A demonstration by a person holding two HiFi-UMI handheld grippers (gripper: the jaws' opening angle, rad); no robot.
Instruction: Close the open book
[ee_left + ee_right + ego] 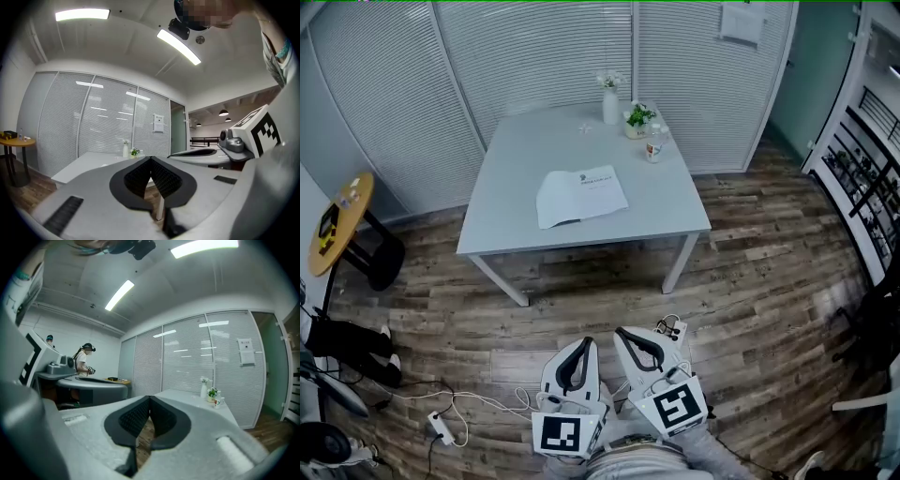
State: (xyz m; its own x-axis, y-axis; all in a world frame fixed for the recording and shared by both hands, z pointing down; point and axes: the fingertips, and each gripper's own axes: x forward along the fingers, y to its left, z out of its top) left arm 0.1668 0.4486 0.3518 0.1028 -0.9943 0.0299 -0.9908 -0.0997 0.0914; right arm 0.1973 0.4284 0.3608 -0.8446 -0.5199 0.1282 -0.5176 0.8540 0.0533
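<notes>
- Wood-plank floor [750, 272] runs under a pale grey desk [516, 169], which stands in front of a wall of white slatted blinds [534, 47]
- The book [581, 195] lies open and flat on the desk, roughly mid-width and towards the near edge, with its pages facing up
- At the far edge of the desk stands a white vase [610, 105]; just to its right are a small potted plant [637, 120] and a little bottle [653, 148], all well apart from the book
- The left tongs [584, 343] are low in the head view, over the floor on the near side of the desk and well short of the book; in the left gripper view [150, 158] their dark pads meet at the tip with nothing between them
- The right tongs [623, 333] sit just beside the left ones, also over the floor; the right gripper view [150, 397] shows their jaws together and empty
- Each tool carries a cube with a black-and-white square marker at its rear [561, 434] [680, 408]
- A round yellow-topped side table [342, 220] stands off to the left of the desk
- A white power strip [441, 427] with its cable lies on the floor near the left tongs
- Another person [84, 359] stands far back in the right gripper view
</notes>
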